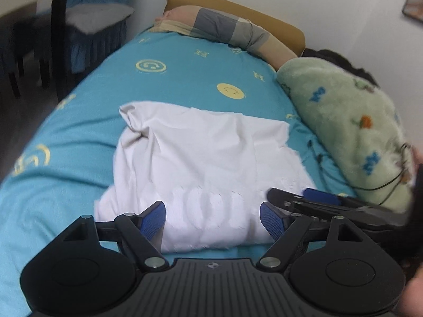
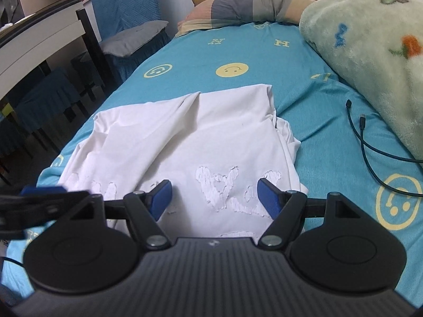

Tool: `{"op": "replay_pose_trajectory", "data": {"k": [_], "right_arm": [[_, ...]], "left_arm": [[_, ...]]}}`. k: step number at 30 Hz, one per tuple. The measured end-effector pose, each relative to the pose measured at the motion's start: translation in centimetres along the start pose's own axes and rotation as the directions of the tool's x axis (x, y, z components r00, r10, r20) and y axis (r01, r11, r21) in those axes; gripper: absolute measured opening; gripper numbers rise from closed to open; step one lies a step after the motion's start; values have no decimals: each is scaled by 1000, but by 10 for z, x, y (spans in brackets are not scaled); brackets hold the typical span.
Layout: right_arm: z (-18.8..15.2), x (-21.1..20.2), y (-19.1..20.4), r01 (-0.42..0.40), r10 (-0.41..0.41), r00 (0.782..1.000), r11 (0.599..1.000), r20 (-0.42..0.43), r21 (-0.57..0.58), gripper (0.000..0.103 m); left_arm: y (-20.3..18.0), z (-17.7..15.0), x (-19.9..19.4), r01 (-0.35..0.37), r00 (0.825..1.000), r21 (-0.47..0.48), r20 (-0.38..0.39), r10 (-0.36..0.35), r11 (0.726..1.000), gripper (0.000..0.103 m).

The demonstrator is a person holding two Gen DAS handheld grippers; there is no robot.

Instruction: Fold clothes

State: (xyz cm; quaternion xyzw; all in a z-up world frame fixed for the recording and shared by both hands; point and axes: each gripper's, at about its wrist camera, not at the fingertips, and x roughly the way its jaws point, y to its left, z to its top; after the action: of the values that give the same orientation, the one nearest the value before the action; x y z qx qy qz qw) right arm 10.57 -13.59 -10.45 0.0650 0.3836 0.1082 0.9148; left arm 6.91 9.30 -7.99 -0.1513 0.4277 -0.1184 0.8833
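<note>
A white T-shirt lies partly folded on the turquoise bed sheet, with raised white lettering near its front edge. It also shows in the right wrist view. My left gripper is open, its blue pads standing over the shirt's near edge, holding nothing. My right gripper is open over the lettered part of the shirt, also empty. The right gripper shows at the right of the left wrist view, and the left gripper shows at the left of the right wrist view.
A fluffy green blanket lies along the right side of the bed. A dark cable lies on the sheet beside it. A patchwork pillow rests at the headboard. A chair and desk stand left of the bed.
</note>
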Motion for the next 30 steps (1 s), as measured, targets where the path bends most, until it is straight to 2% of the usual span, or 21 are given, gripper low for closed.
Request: {"op": "replay_pose_trajectory", "data": {"k": [3, 7, 9, 13, 17, 19, 22, 24, 26, 27, 28, 29, 30], "right_arm": [[0, 0, 1, 5, -5, 1000, 1000, -1, -4, 73], [0, 1, 2, 10, -10, 1000, 1000, -1, -5, 73], [0, 1, 3, 13, -13, 1000, 1000, -1, -5, 73], [0, 0, 3, 14, -14, 1000, 1000, 1, -6, 73], [0, 1, 4, 17, -17, 1000, 1000, 1, -8, 73], [1, 1, 5, 20, -20, 1000, 1000, 0, -11, 73], [5, -5, 2, 23, -22, 1000, 999, -7, 36, 74], [7, -14, -4, 11, -10, 1000, 994, -7, 109, 74], [8, -25, -15, -66, 67, 998, 972, 0, 227, 74], [6, -30, -20, -118, 123, 992, 945, 3, 306, 77], [3, -35, -26, -172, 182, 983, 907, 11, 385, 87], [-1, -37, -32, -230, 249, 968, 855, 22, 464, 91], [-7, -37, -37, -275, 308, 951, 800, 29, 533, 89]], "left_arm": [[8, -8, -12, 101, 995, -119, -14, -103, 988, 82], [13, -19, 3, 80, 992, -176, -78, -95, 981, 83], [24, -21, 18, 76, 989, -257, -101, -105, 963, 83], [55, -19, 37, 79, 991, -456, -62, -120, 886, 81], [83, -25, 41, 137, 986, -616, 6, -169, 776, 77], [92, -29, 41, 140, 985, -659, 18, -170, 739, 63], [99, -33, 40, 134, 986, -688, 23, -164, 713, 49], [99, -32, 39, 134, 987, -683, 28, -157, 718, 44], [98, -32, 37, 137, 988, -675, 36, -153, 725, 38], [97, -32, 37, 141, 987, -671, 42, -153, 728, 34], [96, -32, 36, 145, 987, -667, 47, -153, 731, 30], [95, -32, 35, 151, 986, -666, 54, -155, 730, 29], [94, -31, 34, 157, 986, -669, 59, -158, 727, 27]]}}
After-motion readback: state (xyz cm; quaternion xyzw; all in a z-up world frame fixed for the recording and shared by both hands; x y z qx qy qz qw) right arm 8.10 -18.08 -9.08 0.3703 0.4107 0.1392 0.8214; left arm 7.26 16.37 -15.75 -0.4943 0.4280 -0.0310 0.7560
